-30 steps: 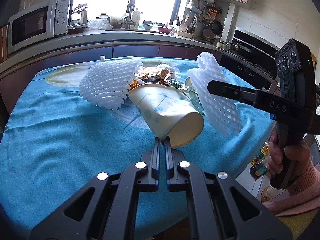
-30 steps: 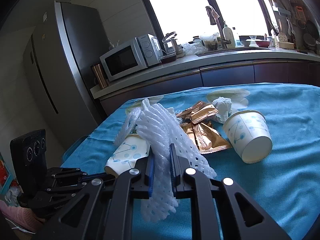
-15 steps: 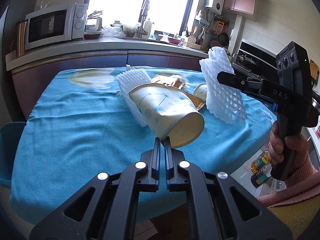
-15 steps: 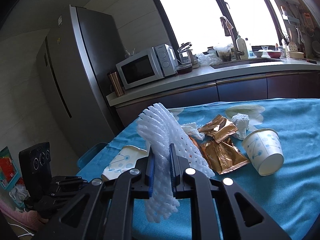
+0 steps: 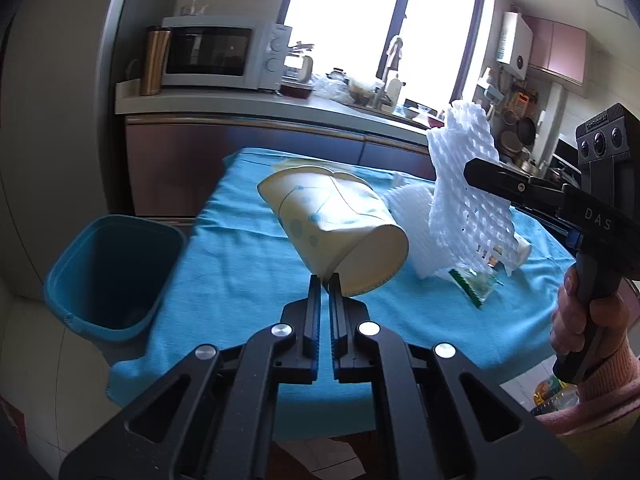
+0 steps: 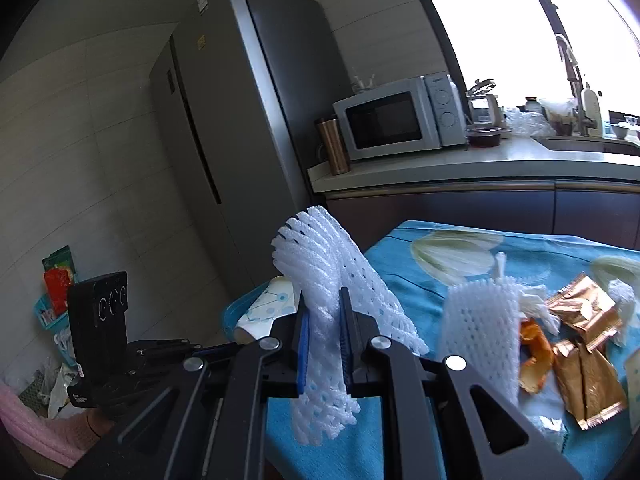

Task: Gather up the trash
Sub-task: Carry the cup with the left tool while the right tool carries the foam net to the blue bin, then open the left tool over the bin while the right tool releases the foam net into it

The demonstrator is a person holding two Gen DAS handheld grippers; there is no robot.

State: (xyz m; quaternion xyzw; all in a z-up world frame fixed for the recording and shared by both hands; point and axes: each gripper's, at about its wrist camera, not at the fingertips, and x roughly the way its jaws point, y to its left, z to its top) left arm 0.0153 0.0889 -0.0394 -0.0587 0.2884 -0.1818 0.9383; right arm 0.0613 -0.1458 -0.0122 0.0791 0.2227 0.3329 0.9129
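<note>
The fridge (image 6: 240,112) stands tall at the left of the right wrist view, beside the counter (image 6: 500,164) that carries the microwave (image 5: 216,54) and a copper tumbler (image 5: 154,60). A table (image 5: 248,272) under a blue cloth fills the middle of both views. On the floor, just off the table's left edge, sits a blue bin (image 5: 108,272), open at the top.

The left gripper (image 5: 325,280) has its jaws closed on the rim of a paper cup (image 5: 336,224), which hangs tilted above the cloth, mouth toward the camera. The right gripper (image 6: 323,312), held by a hand (image 5: 580,320) in a pink sleeve, is clamped on a white foam net (image 6: 332,280) that droops on both sides of the fingers, clear of the table.

On the cloth lie a second foam net (image 6: 480,328), gold wrappers (image 6: 584,360), an orange scrap (image 6: 534,360) and a crumpled tissue (image 6: 624,300), close together at the right.
</note>
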